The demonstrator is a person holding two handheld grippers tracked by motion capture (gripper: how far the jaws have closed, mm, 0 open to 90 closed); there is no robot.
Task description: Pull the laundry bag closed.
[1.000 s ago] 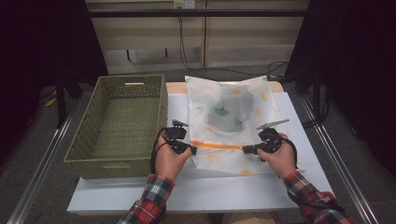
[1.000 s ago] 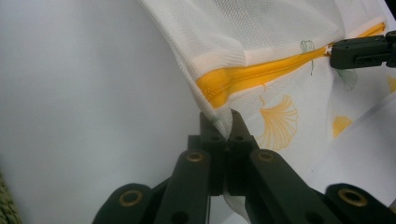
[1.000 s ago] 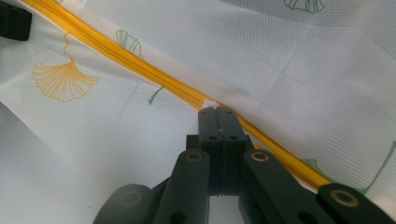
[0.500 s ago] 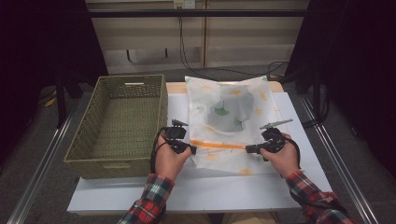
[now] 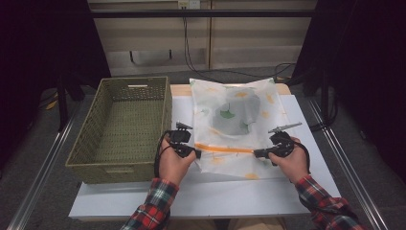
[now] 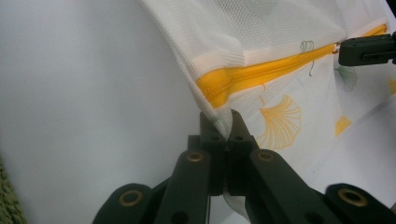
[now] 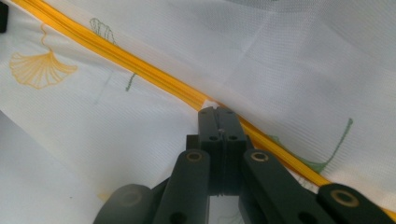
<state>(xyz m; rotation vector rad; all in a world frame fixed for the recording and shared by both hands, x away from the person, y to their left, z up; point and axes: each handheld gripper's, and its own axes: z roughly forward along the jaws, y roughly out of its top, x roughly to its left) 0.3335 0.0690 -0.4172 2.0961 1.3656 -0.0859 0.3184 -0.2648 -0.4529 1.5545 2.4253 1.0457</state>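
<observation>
My two tools, left [image 5: 194,153] and right [image 5: 258,153], are black with brass-coloured rivets, and my sleeves [image 5: 154,201] are a red, green and white plaid. The mesh bag [image 5: 234,125] I'm working on is white, printed with yellow and green ginkgo leaves, and has a bright orange-yellow zipper [image 5: 225,149]. The basket [image 5: 122,127] is woven olive green, and the surface [image 5: 201,196] is plain white.

Dim, dark surroundings, bright evenly lit table [image 5: 306,124], soft shadows, close tool views slightly blurred
</observation>
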